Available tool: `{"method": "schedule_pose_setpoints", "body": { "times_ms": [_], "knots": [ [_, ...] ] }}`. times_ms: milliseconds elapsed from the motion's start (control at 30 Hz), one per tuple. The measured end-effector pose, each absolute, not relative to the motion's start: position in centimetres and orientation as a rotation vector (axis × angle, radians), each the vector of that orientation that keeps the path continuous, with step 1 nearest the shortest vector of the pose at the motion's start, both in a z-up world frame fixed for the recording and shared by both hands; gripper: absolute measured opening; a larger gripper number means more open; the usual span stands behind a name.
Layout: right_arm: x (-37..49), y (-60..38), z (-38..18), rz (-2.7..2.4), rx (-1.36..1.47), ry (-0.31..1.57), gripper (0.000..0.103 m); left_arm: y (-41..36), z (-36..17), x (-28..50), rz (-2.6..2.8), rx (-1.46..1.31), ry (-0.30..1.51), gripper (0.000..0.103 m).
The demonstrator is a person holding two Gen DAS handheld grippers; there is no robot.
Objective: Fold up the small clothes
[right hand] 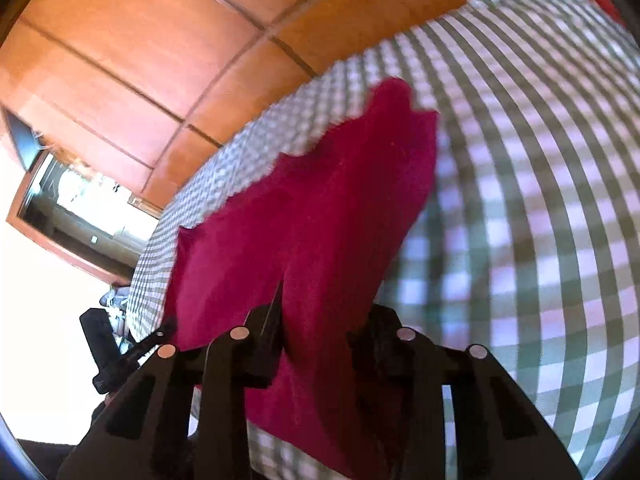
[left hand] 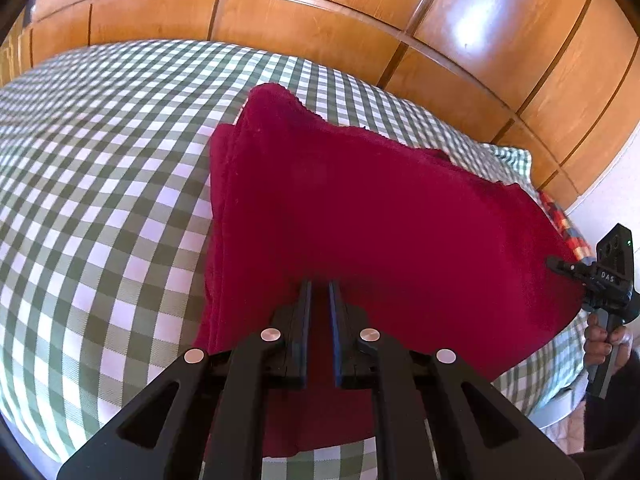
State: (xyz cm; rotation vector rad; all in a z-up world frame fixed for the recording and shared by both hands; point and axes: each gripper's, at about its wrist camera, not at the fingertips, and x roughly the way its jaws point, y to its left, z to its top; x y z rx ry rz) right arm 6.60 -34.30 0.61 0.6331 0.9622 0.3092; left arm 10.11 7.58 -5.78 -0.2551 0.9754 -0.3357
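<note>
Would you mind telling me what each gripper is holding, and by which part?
Both hold the dark red terry cloth: the left gripper pinches its near edge, the right gripper a fold at its right end.

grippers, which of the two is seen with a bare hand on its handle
The right gripper, at the red cloth's right edge in the left wrist view: fingers wrap its handle. No hand shows on the left gripper.

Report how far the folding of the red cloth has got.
Done: the red cloth already lies doubled on the checked cover, with layered edges along its left side. In hand: the left gripper is shut on the near edge, and the right gripper has cloth between its jaws at the other end. Left: carrying that edge over and laying it flat. No finished pile is visible.
</note>
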Motion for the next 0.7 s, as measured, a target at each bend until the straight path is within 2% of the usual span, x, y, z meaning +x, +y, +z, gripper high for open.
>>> {"method": "schedule_pose_setpoints", "body": {
  "times_ms": [167, 367, 533, 700],
  "knots": [
    [7.9, -29.4, 5.6, 0.415, 0.553, 0.908, 0.029, 8.9, -5.8, 10.4, -0.409, -0.332, 0.984, 0.007],
    [10.8, -20.9, 9.0, 0.500, 0.439, 0.903, 0.027, 9.3, -6.3, 10.8, -0.451, -0.344, 0.986, 0.007],
    [13.4, -12.7, 9.2, 0.584, 0.354, 0.948, 0.026, 9.8, -6.7, 11.2, -0.473, -0.372, 0.989, 0.007],
    [14.9, -6.2, 6.9, 0.644, 0.272, 1.035, 0.025, 10.3, -7.2, 11.0, -0.496, -0.415, 0.993, 0.007]
  ]
}}
